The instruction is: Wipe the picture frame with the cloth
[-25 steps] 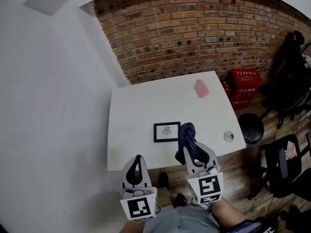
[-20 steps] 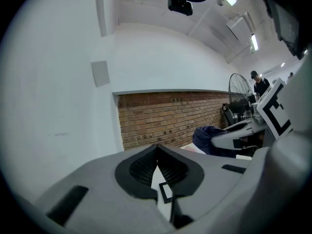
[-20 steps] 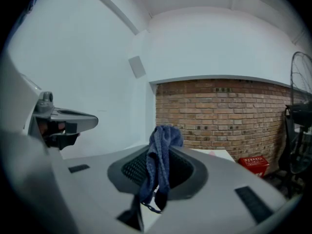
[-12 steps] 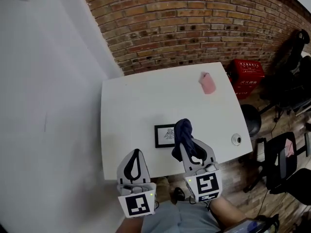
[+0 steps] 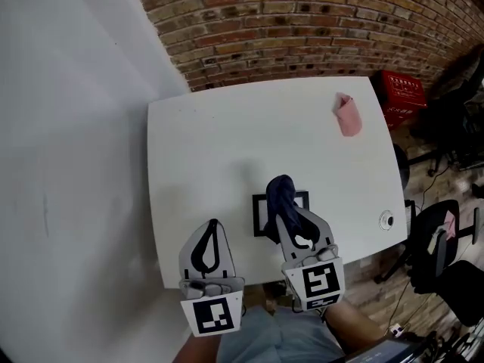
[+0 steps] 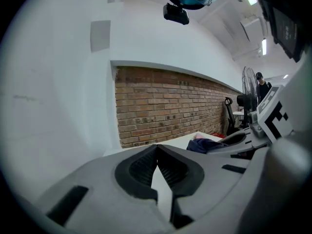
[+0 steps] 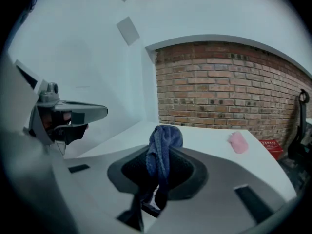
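A small black picture frame (image 5: 261, 213) lies flat on the white table (image 5: 212, 142), near its front edge. My right gripper (image 5: 286, 209) hovers over the frame's middle, shut on a dark blue cloth (image 5: 280, 197) that bunches above the jaws and hangs below them, hiding much of the frame. In the right gripper view the blue cloth (image 7: 160, 152) is pinched between the jaws. My left gripper (image 5: 209, 233) is above the table's front edge, left of the frame, jaws together with nothing in them; the left gripper (image 6: 157, 152) shows the same in its own view.
A pink cloth (image 5: 349, 116) lies at the table's far right. A small round white object (image 5: 386, 219) sits near the front right corner. A white wall (image 5: 68, 127) stands left and a brick wall (image 5: 302, 29) behind. A red crate (image 5: 404, 93) and chairs (image 5: 435, 240) stand right.
The table fills more of the head view now. My right gripper with the blue cloth has come over the frame, and covers more of it. The left gripper keeps its place beside it.
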### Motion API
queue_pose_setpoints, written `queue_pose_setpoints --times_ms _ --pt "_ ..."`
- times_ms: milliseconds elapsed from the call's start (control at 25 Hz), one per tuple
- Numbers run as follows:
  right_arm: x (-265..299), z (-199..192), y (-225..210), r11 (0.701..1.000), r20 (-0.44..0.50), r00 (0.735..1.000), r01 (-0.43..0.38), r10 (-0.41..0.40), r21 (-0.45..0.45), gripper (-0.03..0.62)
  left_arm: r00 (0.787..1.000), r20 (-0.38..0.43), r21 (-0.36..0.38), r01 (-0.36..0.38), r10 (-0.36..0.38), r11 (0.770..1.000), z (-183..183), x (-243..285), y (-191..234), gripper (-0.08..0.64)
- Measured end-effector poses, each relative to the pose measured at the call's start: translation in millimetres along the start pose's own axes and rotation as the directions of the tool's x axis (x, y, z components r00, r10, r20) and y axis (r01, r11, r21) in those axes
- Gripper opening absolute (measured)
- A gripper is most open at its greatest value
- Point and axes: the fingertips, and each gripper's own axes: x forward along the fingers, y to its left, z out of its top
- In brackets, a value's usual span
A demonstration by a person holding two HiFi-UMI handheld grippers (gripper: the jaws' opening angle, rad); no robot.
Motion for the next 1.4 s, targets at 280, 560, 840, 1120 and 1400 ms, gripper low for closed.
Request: queue_pose_setpoints --times_ms 280,560,840,1120,1400 --pt "39 -29 5 0.999 -0.103 0.994 -0.034 0.037 0.025 0.084 0.997 -0.079 -0.023 0.009 -0.01 1.0 -31 31 15 0.008" --pt "66 -49 11 0.997 -0.172 0.983 -0.063 0.068 0.034 0.084 0.991 -0.135 -0.033 0.014 -0.018 0.999 -54 53 25 0.008" --pt "76 -60 24 0.996 -0.224 0.971 -0.085 0.087 0.019 0.084 0.986 -0.167 -0.043 0.016 -0.023 0.999 -68 62 31 0.008" --pt "83 -78 23 0.997 -0.285 0.957 -0.069 0.058 -0.027 0.084 0.984 -0.177 -0.042 0.031 -0.038 0.999 -75 65 30 0.009" --pt "78 -82 13 0.999 -0.304 0.953 -0.027 0.018 -0.025 0.084 0.983 -0.173 -0.044 0.059 -0.066 0.997 -75 68 23 0.009"
